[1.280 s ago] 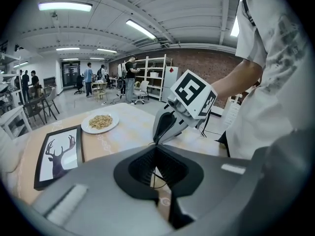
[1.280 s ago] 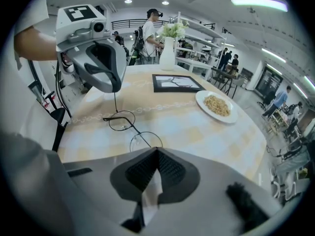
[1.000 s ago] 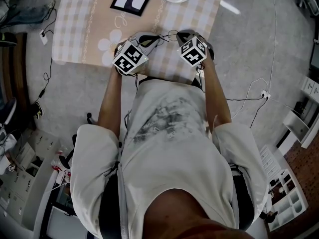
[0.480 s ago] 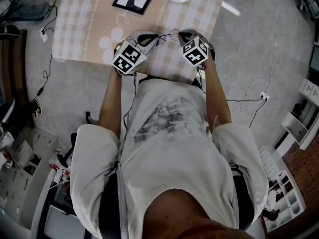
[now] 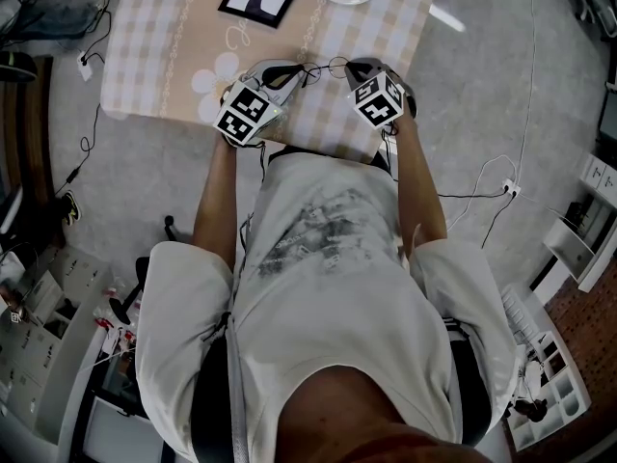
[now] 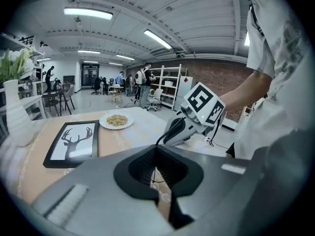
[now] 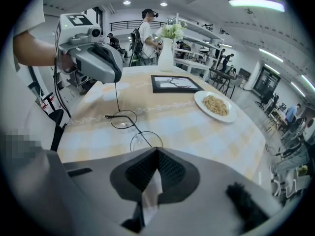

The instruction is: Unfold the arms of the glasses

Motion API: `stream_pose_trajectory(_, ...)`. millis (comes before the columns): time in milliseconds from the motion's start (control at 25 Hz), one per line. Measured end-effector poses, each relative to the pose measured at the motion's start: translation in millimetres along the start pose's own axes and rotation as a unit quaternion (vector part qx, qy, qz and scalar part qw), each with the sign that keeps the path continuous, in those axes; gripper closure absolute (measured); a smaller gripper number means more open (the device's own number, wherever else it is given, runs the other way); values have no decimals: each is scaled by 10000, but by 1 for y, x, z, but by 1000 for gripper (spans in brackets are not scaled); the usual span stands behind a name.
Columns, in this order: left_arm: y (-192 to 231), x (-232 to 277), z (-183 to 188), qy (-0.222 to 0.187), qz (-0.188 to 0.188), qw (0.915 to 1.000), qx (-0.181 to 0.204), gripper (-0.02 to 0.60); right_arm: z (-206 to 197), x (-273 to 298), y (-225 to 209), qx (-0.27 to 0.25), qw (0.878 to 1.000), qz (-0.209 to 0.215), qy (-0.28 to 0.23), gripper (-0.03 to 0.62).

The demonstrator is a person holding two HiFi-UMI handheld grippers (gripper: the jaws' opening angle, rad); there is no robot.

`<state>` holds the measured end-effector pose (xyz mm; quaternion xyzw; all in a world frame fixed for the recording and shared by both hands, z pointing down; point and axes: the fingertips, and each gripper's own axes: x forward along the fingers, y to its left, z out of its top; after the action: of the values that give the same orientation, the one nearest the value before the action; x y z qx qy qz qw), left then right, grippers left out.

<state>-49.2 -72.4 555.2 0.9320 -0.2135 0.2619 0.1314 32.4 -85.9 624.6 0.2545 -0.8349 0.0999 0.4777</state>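
Over the near part of the table, you held the glasses strung between your two claws. Your right claw had its jaws together on the thin arm that ran across the nearer lens to its tips, while your left claw was pinched shut on the wire end of the other arm, which hung from it down to the farther lens. Beyond the glasses, well apart from them, a plate of food and a framed deer picture lay on the table.
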Motion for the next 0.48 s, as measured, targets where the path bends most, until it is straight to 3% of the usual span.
stream_pose_trajectory(480,2,2,3,-80,48,9998,-193,574,3,-3,-2,260,9993,-245,-80,576)
